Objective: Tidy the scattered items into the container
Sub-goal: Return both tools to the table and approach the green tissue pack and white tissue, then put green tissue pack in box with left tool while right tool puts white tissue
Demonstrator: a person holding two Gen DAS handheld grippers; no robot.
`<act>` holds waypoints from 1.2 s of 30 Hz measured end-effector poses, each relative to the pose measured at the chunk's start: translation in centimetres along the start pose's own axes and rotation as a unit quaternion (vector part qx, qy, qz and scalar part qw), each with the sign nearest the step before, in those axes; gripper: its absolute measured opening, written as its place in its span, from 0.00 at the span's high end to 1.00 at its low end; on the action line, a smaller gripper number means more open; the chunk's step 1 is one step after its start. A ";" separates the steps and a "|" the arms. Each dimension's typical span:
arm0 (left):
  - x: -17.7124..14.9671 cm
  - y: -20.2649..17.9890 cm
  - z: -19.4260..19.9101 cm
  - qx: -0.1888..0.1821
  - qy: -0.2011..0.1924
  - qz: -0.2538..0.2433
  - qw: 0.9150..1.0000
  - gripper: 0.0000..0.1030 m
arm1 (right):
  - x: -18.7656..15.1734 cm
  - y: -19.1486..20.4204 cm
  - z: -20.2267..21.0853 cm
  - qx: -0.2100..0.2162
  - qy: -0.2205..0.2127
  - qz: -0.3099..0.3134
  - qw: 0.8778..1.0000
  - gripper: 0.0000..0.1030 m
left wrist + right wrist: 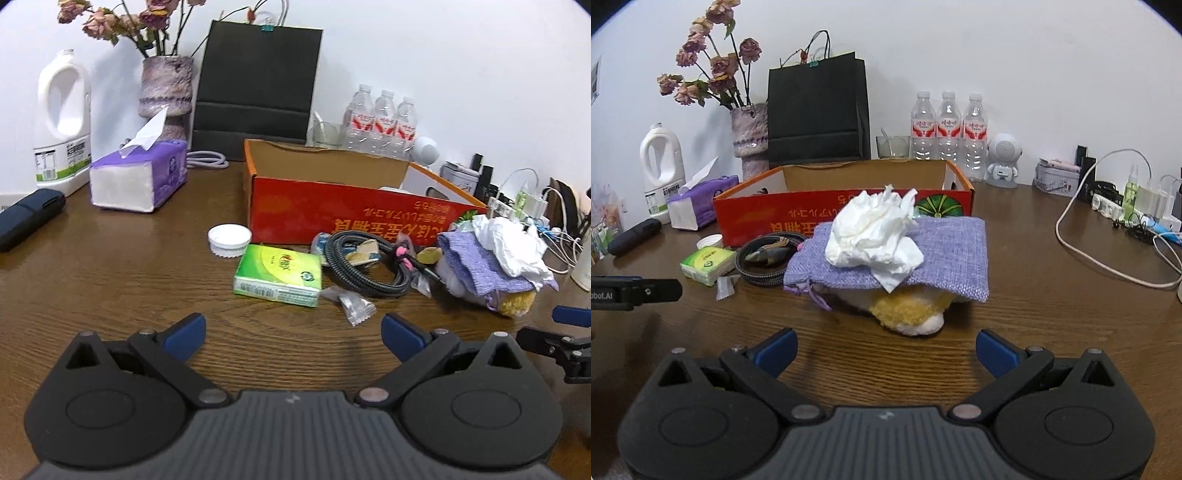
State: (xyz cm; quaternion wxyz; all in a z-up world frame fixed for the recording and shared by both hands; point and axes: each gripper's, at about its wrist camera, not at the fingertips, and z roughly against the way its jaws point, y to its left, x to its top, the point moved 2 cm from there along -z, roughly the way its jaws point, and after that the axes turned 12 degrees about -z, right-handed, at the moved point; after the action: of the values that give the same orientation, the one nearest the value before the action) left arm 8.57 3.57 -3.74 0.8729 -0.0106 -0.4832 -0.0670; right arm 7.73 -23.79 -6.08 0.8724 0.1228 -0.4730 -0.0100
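The left gripper [293,334] hangs over the wooden table [110,280] with its blue-tipped fingers spread wide and nothing between them; the right gripper [885,349] is likewise spread and empty, and in the left wrist view only part of it shows, cut off at the right edge. Just ahead of the left gripper lies a small clear wrapper [356,306], whose contents are too small to make out, and beyond it a green tissue pack [277,275] with a white cap [229,240] just behind. To the right of the pack a coiled braided cable [369,266] lies among a few small wrapped bits that cannot be told apart. Just ahead of the right gripper a yellow and white plush item [908,312] sits mostly hidden under a purple drawstring pouch [945,254], and a crumpled white tissue [875,236] rests on top of the pouch. Behind all of these stands the red cardboard box [812,218], open at the top; its near wall hides most of the inside, though something white and orange shows within it in the left wrist view. Farther back are a purple tissue box [140,177], a white jug [62,122], a vase of dried flowers [750,136], a black paper bag [818,110] and three water bottles [947,129].
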 end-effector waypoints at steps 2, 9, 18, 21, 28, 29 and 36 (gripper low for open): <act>-0.1 0.2 0.2 0.004 -0.003 0.005 1.000 0.00 | 0.1 0.0 0.4 -0.001 -0.012 0.000 1.000 0.00; 0.9 1.4 0.3 0.014 -0.011 0.002 1.000 0.00 | 1.9 0.4 2.6 -0.007 -0.066 0.008 0.998 0.00; 3.3 1.6 -2.7 0.026 0.019 -0.019 0.999 0.00 | 5.0 1.9 0.1 -0.010 -0.081 0.038 0.996 0.04; 3.4 1.2 -3.8 0.030 0.026 -0.028 0.999 0.00 | 5.3 2.2 -1.4 -0.014 -0.066 0.041 0.997 0.08; 3.3 1.0 -6.2 0.049 0.047 -0.036 0.997 0.00 | 5.0 2.2 -3.0 -0.017 -0.056 0.033 0.998 0.08; 3.3 1.0 -6.5 0.048 0.050 -0.037 0.997 0.00 | 5.0 2.2 -3.2 -0.019 -0.056 0.032 0.998 0.08; 3.3 1.3 -8.0 0.040 0.061 -0.020 0.997 0.03 | 5.3 2.3 -3.9 -0.040 -0.055 0.032 0.997 0.31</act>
State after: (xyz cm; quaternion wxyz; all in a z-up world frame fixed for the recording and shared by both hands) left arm 17.20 3.79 -5.11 0.8991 0.0384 -0.4311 -0.0657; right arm 13.63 -21.50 -3.26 0.8491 0.0718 -0.5233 -0.0074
